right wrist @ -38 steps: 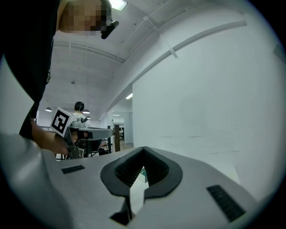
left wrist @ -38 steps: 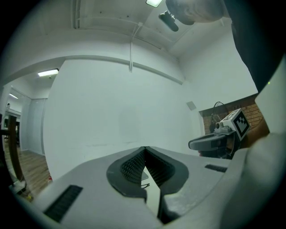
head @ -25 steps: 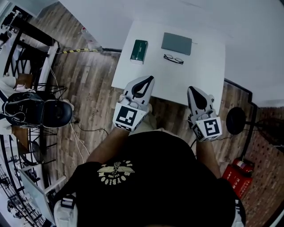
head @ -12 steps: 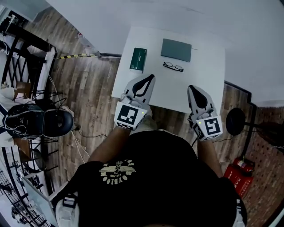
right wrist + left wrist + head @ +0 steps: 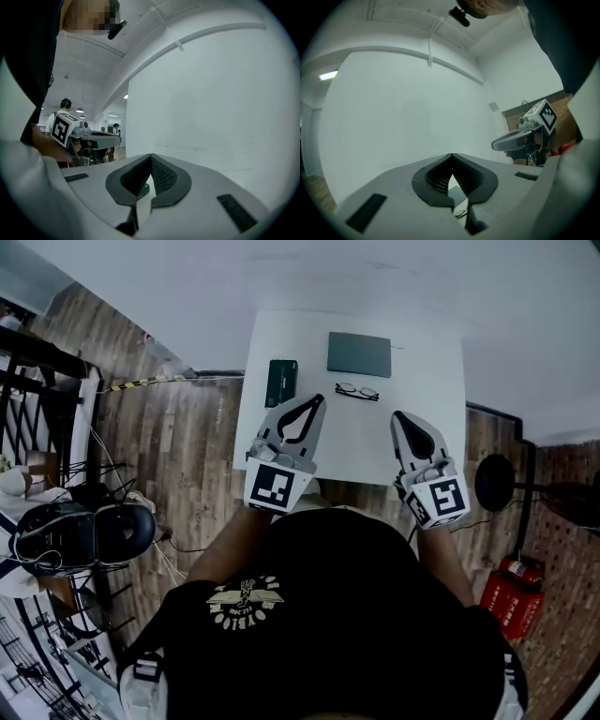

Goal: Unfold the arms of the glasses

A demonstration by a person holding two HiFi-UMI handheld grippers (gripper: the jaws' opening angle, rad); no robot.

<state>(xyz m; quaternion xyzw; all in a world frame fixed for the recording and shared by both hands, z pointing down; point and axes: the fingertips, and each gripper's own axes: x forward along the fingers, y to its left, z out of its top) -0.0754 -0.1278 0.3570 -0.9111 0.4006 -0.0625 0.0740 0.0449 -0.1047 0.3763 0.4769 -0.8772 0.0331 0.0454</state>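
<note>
The black-framed glasses [image 5: 357, 391] lie folded on the white table [image 5: 431, 381], in front of a grey case [image 5: 359, 354]. My left gripper [image 5: 317, 401] hovers over the table's near left part, its jaws meeting at the tips with nothing between them, short of the glasses. My right gripper [image 5: 400, 417] is over the near right part, shut and empty. In the left gripper view a bit of the glasses [image 5: 461, 213] shows through the gap below the shut left gripper [image 5: 451, 155]. The right gripper [image 5: 151, 155] shows closed jaws too.
A dark green box [image 5: 281, 382] lies left of the glasses, also visible as the green box [image 5: 145, 189] through the right jaws. A white wall stands behind the table. A black chair [image 5: 103, 531], a round stand base [image 5: 494, 484] and a red extinguisher [image 5: 511, 592] are on the wooden floor.
Both grippers have moved forward from the table's near edge to over the tabletop, closer to the glasses. Both stay shut and empty.
</note>
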